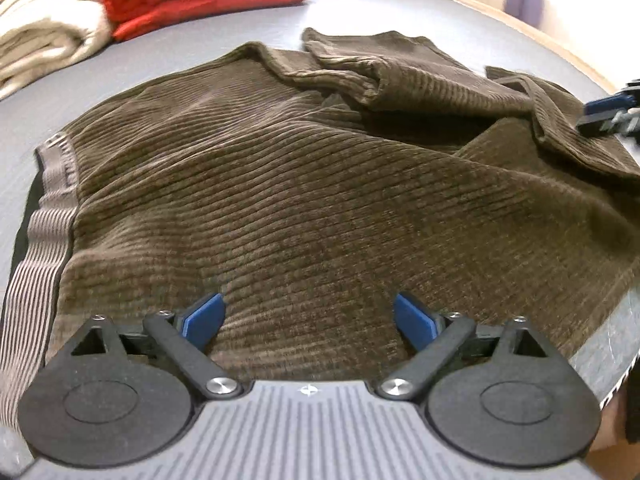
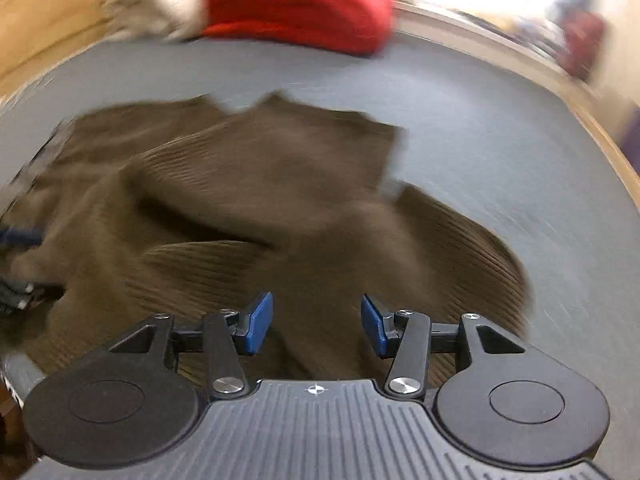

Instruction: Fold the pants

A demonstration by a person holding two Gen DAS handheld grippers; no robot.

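Between folds: both grippers free above the pants.

The brown corduroy pants (image 1: 304,184) lie rumpled and partly doubled on the grey desk (image 2: 500,128), waistband at one side. The left gripper (image 1: 308,322) and right gripper (image 2: 316,322) have jaws apart, gripping nothing (right view blurred). Next, I judge: pinch an edge and fold over.
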